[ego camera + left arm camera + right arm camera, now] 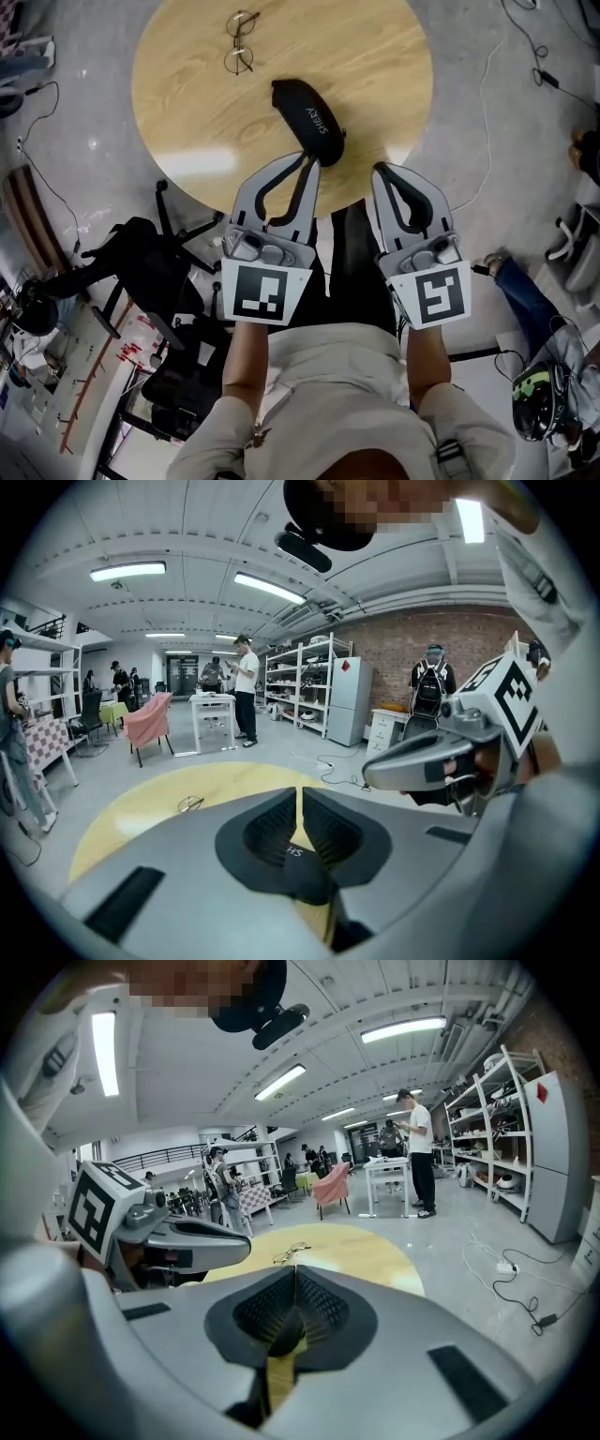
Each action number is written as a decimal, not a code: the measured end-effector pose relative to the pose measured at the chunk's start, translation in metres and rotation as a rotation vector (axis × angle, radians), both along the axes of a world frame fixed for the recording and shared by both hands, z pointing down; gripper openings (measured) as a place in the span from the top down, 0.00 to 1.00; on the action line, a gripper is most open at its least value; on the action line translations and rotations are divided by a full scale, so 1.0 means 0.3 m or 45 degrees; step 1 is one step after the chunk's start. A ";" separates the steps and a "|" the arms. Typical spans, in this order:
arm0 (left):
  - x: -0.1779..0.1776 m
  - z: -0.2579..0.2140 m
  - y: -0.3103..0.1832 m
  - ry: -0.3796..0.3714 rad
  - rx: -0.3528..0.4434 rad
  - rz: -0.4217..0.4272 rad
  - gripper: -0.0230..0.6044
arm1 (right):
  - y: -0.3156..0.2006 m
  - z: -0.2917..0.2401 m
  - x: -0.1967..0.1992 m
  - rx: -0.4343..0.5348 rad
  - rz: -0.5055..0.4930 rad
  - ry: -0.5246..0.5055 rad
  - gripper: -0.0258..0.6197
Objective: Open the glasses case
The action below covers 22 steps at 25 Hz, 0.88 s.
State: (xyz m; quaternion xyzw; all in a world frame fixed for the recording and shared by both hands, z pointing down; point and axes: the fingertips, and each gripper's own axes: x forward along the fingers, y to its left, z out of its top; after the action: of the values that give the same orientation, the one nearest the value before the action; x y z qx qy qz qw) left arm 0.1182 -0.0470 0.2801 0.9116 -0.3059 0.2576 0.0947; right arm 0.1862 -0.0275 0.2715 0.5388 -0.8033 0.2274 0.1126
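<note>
- The left gripper (307, 161) is held clenched with nothing between its jaws; its tip is seen just beside the near end of the glasses case (305, 111).
- The right gripper (379, 170) is likewise clenched and empty, above the near edge of the desk (375, 75), to the right of the case.
- The black case is laid closed on the round wooden desk, near its front edge.
- A pair of glasses (240, 42) is laid farther back, apart from the case.
</note>
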 end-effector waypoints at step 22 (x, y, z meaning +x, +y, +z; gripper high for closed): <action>0.065 0.189 0.044 0.007 -0.039 -0.036 0.90 | 0.013 0.204 -0.012 -0.069 -0.109 0.028 0.93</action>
State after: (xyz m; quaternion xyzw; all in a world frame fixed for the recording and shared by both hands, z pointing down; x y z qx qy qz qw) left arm 0.1376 -0.0339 0.3367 0.9064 -0.3146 0.2585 0.1129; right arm 0.1825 -0.0237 0.3326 0.5031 -0.8179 0.2379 0.1456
